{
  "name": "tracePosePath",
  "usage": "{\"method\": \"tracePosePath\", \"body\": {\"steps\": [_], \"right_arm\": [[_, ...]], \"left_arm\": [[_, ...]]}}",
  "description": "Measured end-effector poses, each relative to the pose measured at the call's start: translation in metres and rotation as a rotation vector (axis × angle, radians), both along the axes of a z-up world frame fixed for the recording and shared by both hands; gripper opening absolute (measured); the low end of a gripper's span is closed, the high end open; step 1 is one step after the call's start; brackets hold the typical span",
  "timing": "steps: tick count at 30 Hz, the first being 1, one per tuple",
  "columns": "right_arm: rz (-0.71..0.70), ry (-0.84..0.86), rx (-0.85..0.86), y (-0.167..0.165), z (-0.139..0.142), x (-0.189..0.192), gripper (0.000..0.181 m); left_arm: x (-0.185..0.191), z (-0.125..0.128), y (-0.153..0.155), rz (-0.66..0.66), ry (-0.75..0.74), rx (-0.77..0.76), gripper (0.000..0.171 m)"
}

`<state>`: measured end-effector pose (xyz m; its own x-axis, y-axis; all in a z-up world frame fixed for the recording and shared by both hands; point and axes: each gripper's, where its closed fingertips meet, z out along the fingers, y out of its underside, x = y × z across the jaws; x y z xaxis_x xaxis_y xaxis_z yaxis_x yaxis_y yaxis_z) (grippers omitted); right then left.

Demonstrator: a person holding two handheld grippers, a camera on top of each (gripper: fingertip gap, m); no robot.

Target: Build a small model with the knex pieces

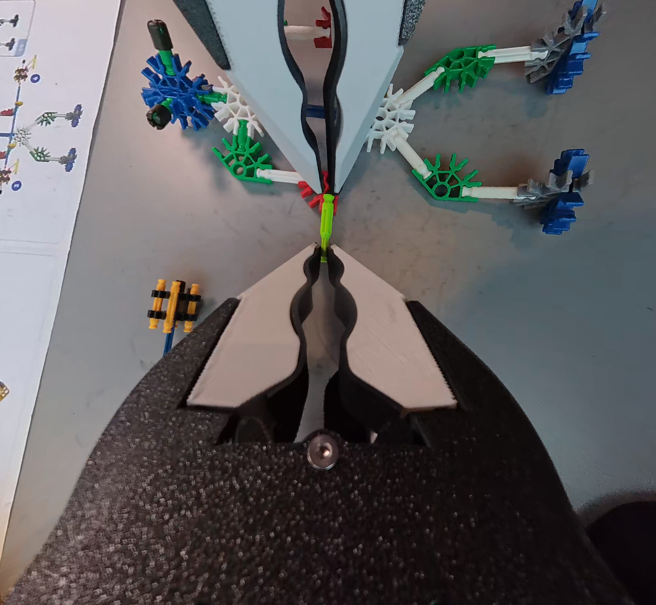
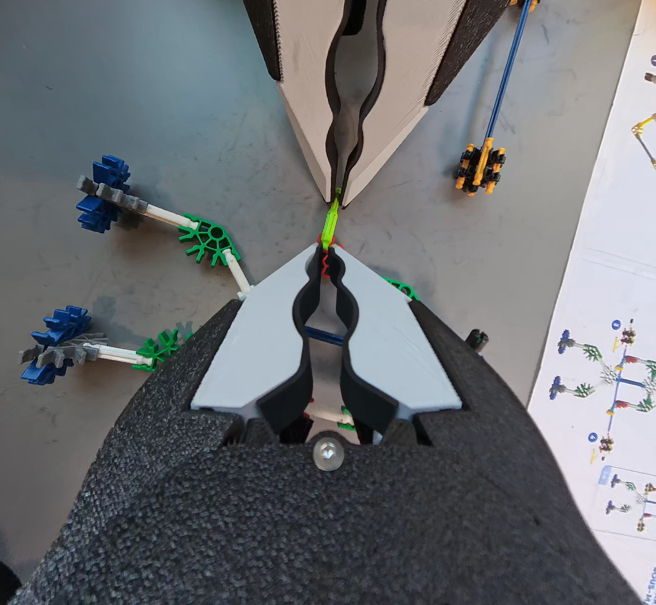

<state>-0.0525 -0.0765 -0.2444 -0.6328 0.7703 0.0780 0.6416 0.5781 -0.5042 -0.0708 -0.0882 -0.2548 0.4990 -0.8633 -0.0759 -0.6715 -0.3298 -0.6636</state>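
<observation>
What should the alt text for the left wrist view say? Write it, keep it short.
The left gripper is shut on a lime-green rod whose far end meets a red connector pinched by the right gripper opposite. Around them on the grey table lie a green, white and blue construction-toy model, a yellow-and-black wheel and an instruction sheet.

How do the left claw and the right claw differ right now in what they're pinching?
The left claw is shut on the lime green rod; the right claw is shut on the red connector. The left claw has pale grey fingers, the right claw bluish-grey ones. Both meet tip to tip.
</observation>
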Motion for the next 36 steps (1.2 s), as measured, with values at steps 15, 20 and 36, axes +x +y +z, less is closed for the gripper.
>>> {"method": "tracePosePath", "body": {"steps": [15, 20, 36], "right_arm": [[-0.044, -0.142, 0.006, -0.002, -0.006, -0.002, 0.000], [-0.059, -0.158, -0.002, -0.004, -0.008, -0.001, 0.000], [-0.082, -0.072, 0.064, 0.010, 0.006, 0.009, 0.022]], "left_arm": [[0.000, 0.000, 0.001, 0.016, -0.034, -0.009, 0.004], [0.001, 0.000, 0.001, 0.029, -0.062, -0.016, 0.004], [-0.008, 0.001, -0.006, 0.048, -0.068, -0.017, 0.012]]}}
